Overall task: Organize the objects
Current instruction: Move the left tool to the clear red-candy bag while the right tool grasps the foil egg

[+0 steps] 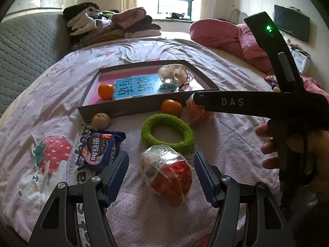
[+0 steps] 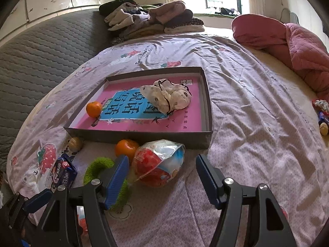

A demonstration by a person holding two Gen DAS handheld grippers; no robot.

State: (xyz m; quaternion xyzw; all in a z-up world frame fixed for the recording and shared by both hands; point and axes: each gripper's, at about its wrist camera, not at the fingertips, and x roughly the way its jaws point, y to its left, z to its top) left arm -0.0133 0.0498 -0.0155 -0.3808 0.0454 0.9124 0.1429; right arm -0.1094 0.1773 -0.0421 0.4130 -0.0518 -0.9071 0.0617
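Fingers apart on both grippers, nothing held.
Left gripper [image 1: 161,177] straddles the snack bag [image 1: 166,175]: squeeze gently, then lift into the box [image 1: 115,109].

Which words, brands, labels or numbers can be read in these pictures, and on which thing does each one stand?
"DAS": white letters on the black right gripper's body.
"说话写话": large characters, seen upside down, on the blue panel of the pink book in the tray.
Blue cookie packet: Chinese brand characters, too warped to read surely.
Barcode label on the red snack bag: too small.
Print on the bed sheet: partly hidden, unreadable.
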